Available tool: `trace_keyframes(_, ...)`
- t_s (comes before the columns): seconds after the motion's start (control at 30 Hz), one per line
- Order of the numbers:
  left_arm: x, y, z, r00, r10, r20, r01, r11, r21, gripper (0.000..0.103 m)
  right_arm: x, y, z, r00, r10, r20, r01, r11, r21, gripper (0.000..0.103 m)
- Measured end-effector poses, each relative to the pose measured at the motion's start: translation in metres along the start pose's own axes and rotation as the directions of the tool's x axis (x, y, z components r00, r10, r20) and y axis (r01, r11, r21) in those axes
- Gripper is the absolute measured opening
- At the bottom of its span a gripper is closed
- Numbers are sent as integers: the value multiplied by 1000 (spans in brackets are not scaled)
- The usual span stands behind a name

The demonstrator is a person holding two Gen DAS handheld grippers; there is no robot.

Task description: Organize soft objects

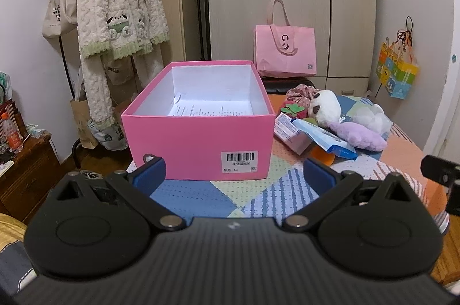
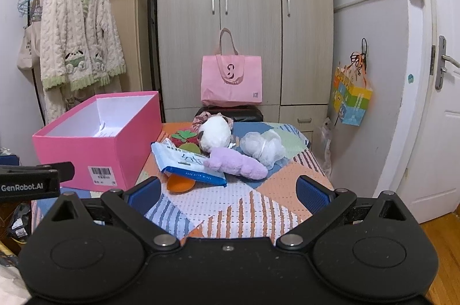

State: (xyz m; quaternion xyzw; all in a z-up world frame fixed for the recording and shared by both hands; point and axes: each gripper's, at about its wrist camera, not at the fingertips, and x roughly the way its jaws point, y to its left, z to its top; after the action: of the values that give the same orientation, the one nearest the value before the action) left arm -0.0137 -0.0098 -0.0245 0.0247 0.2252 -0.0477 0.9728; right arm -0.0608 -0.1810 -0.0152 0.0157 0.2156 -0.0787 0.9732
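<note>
A pink box [image 1: 198, 144] [image 2: 100, 155] stands lidless on the patchwork table, holding only a printed paper sheet [image 1: 210, 108]. To its right lies a heap of soft things: a white panda plush [image 1: 325, 105] [image 2: 215, 134], a purple plush [image 1: 359, 134] [image 2: 238, 164], a white mesh bath puff [image 1: 371, 115] [image 2: 263, 147], a strawberry plush [image 2: 185, 136], a floral fabric piece [image 1: 300, 92] and a blue wipes pack [image 1: 327, 139] [image 2: 187, 164]. My left gripper [image 1: 234, 172] is open just short of the box's near wall. My right gripper [image 2: 227, 194] is open, short of the heap.
An orange disc [image 2: 179, 184] pokes out from under the wipes pack. A pink tote bag [image 1: 284, 52] [image 2: 231, 80] sits on a dark case behind the table, before a wardrobe [image 2: 244, 17]. A clothes rack with a fleece robe [image 1: 118, 17] stands left; a door [image 2: 440, 103] is right.
</note>
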Motion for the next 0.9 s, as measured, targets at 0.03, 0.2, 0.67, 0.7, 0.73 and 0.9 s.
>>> trace_keyframes(0.03,0,0,0,1000,2,0,-2,1000,1,103,0,0,0,1000,0,1,0,1000,-2,102)
trace_keyframes(0.2,-2,-1,-2,999,31,17,-31,1000,6,103,0,1,0,1000,12,10,-12,1000,0,102)
trace_keyframes(0.67,-4,-5,-6,999,34,10,-35,999,5,103,3,2,-1,999,35,4,-35,999,-15,102)
trace_keyframes(0.7,-3,-5,-6,999,35,10,-35,999,5,103,3,2,-1,999,37,7,-37,999,-14,102)
trace_keyframes(0.73,-4,-5,-6,999,35,10,-35,999,6,103,3,1,-1,999,40,10,-40,999,-13,102)
trace_keyframes(0.9,0,-8,-3,1000,29,-2,-29,999,13,103,6,-5,0,998,56,20,-56,998,1,102)
